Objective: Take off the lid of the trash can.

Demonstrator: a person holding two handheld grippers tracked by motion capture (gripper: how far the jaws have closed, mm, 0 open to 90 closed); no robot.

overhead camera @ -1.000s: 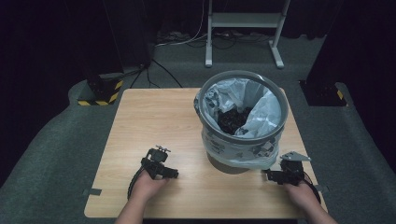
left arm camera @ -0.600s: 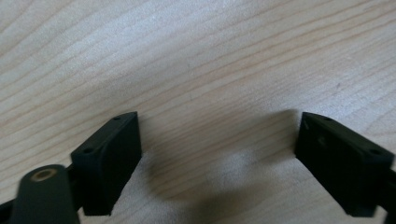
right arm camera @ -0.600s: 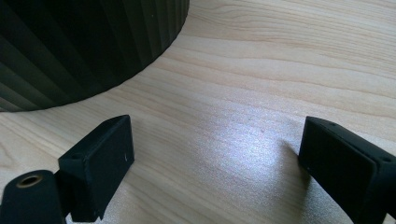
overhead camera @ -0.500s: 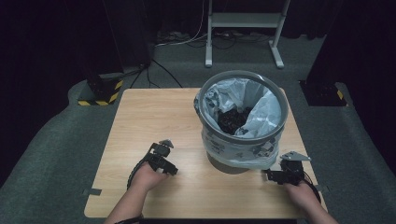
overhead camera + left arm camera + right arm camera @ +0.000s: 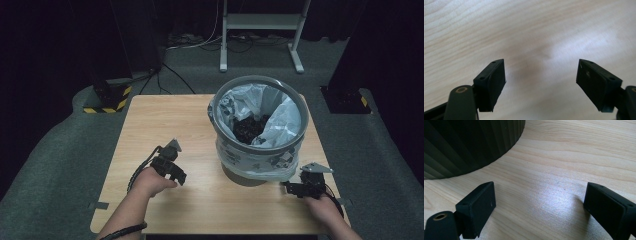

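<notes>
A round waste bin [image 5: 260, 130] stands on the right half of the wooden table [image 5: 165, 115], lined with a thin, crinkled, translucent grey-white plastic bag [image 5: 280, 117] whose edge is folded down over the rim and hangs in loose pleats around the upper wall. Dark printed marks sit on the bag's outer fold, too small to read. At the bottom of the bag lies a heap of small dark bits [image 5: 250, 127]. In the right gripper view the bin's lower wall [image 5: 469, 142] is dark and ribbed with vertical flutes, curving across the pale, fine-grained tabletop. The right gripper [image 5: 289, 186] rests low on the table just beside the bin's base on its near right, its two black, matte, blocky jaws spread wide with nothing between them but bare wood. The left gripper [image 5: 181, 177] hangs over the open left half of the table, well apart from the bin; its jaws have just been closing a little yet stand plainly apart, with bare wood grain between them.
</notes>
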